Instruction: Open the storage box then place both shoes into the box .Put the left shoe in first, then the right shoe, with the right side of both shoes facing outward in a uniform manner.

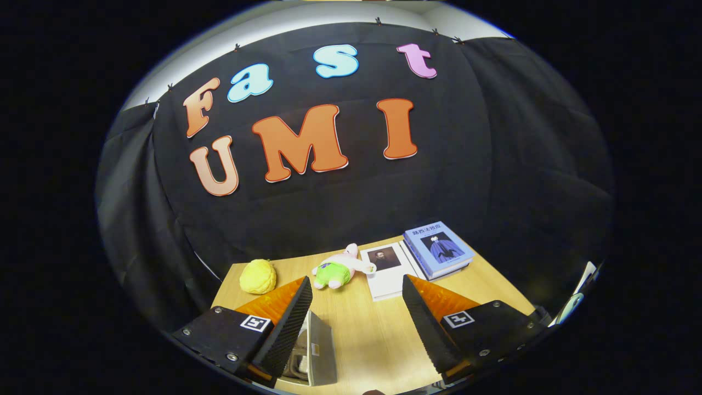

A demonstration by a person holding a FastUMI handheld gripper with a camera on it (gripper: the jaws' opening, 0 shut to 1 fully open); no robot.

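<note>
Your gripper (pixel 356 307) is held high above the table (pixel 362 329), its fingers spread wide apart with nothing between them but bare wood. The one task item you can make out is the storage box (pixel 320 346): a pale, translucent panel of it rises just inside the left finger, low and close under the gripper rather than ahead of it. Its long edge appears to run roughly along the direction the fingers point. Whether that panel is the lid or a side wall cannot be told from here, and something pale sits beside it that is too hidden to name. Everything beyond the fingertips is clutter, not target: a yellow plush (pixel 258 276) off the left finger, a green-and-pink soft toy (pixel 335 270) ahead, a white book (pixel 386 271) and a blue book (pixel 439 249) towards the right finger. Judgement: your next move is down and back-left, not forward.
</note>
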